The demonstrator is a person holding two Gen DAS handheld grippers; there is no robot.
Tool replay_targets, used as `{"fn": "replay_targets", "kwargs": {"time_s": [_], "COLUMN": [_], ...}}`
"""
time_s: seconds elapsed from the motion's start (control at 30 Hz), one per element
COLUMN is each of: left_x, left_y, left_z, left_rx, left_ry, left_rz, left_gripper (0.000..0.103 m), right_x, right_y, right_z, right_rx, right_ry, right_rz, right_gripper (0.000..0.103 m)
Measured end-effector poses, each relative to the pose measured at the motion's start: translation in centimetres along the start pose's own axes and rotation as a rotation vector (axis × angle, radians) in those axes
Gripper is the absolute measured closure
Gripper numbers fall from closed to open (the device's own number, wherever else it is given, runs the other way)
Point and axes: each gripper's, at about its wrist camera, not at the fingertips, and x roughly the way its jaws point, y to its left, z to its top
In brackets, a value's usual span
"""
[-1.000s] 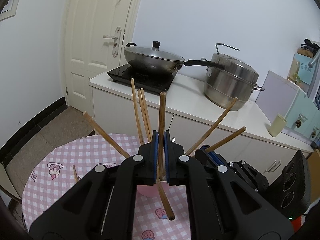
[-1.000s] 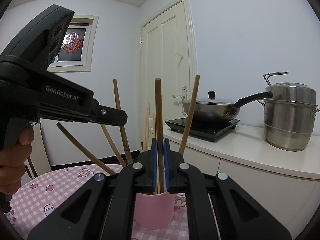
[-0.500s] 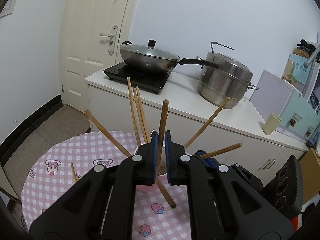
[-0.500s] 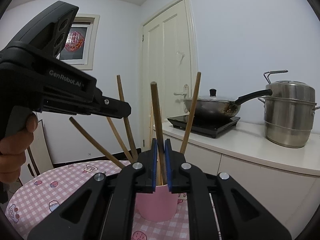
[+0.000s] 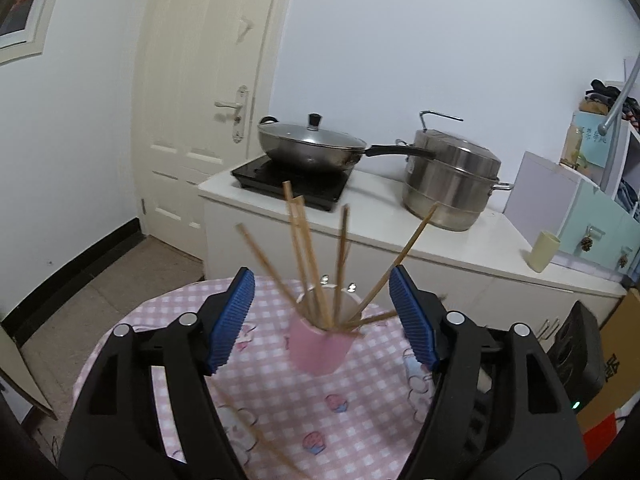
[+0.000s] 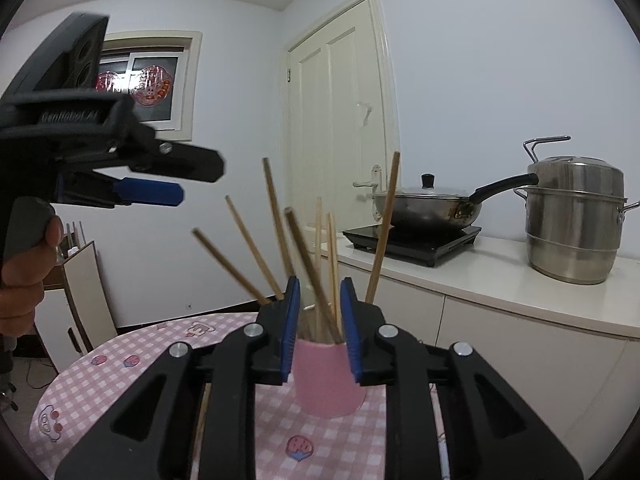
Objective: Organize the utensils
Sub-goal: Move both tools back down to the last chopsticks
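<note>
With both hand-held grippers just opened, the left hand-held gripper wide and the right hand-held gripper slightly, nothing gripped, chopsticks are released into the pink cup mid-counter; a loose chopstick near the counter's front edge likely gets picked next.

Lidded wok beside steel steamer pot

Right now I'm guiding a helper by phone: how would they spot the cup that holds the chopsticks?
Find the round table with the pink checked cloth. The pink cup stands on it, wooden chopsticks fanning out; the pale yellow cup on the counter is empty.
</note>
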Motion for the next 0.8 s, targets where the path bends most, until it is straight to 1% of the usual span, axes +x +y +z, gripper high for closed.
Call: {"fn": "replay_targets", "kwargs": {"time_s": [0.17,0.3,0.37,0.5,0.63,0.73,0.8], "left_x": [-1.4,-1.8,-1.0,1.0,3.1,4.5,5.4], "left_y": [2.7,5.7,7.5,10.3,12.5,14.0,14.6], "left_z": [-1.8,-3.9,-5.3,-7.8,-9.9,-11.0,-11.4], "left_rx": [-0.021,-0.041,-0.071,-0.127,-0.195,-0.245,-0.268], "left_ry": [0.020,0.063,0.109,0.209,0.291,0.329,0.343], "left_rz": [0.067,0.133,0.163,0.194,0.210,0.206,0.210], "left_gripper": [0.032,0.032,0.032,0.032,0.032,0.032,0.032], "right_x": [-0.6,-0.7,-0.4,0.6,1.9,3.1,3.8], "right_y": [0.9,2.1,3.1,5.1,6.9,7.8,8.1], "right_z": [-0.8,-1.6,-2.3,-3.6,-4.6,-4.9,-5.0], "right_rx": [-0.007,-0.024,-0.040,-0.078,-0.120,-0.140,-0.145], "right_ry": [0.028,0.063,0.086,0.140,0.190,0.226,0.230], "right_rz": [0.023,0.055,0.078,0.118,0.147,0.160,0.165], "right_gripper": [0.084,0.083,0.083,0.083,0.083,0.083,0.081]}}
